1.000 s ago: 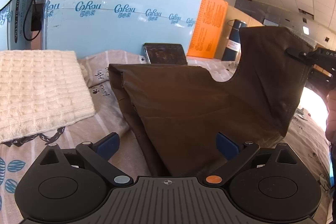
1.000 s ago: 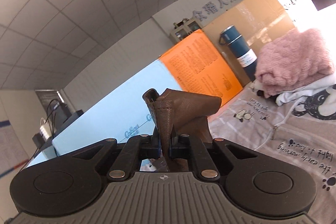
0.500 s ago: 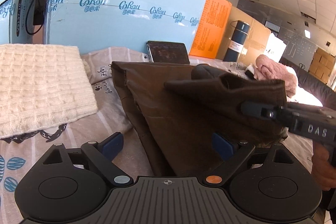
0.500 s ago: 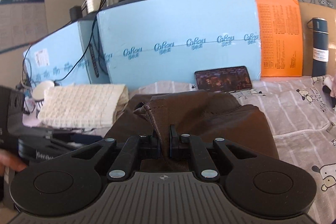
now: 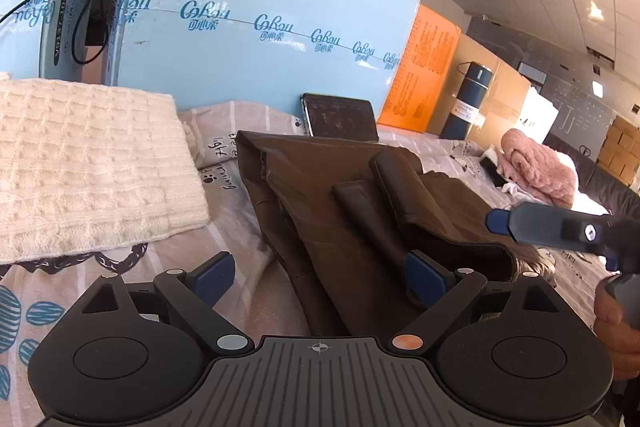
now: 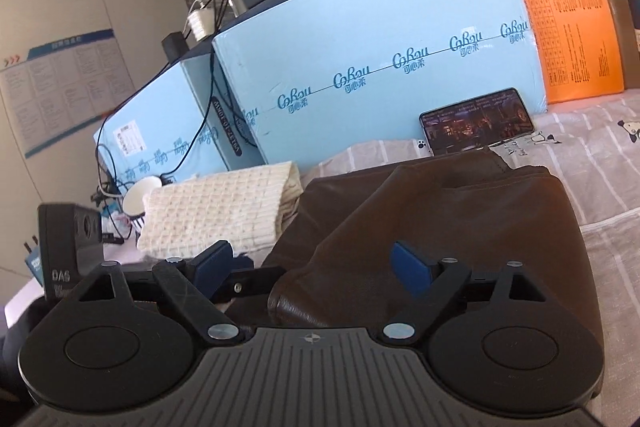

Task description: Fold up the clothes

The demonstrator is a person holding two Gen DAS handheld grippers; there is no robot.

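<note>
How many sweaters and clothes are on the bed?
3, maybe more hidden: the brown garment in the middle, the cream knit sweater folded at left, and the pink fluffy sweater piled far right on something white.

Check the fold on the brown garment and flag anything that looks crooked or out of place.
The brown garment is folded unevenly: two narrow strips lie slanted across its top, and the near edge curls up rather than lying flat. Both grippers are open. Nothing looks torn or spilled.
</note>
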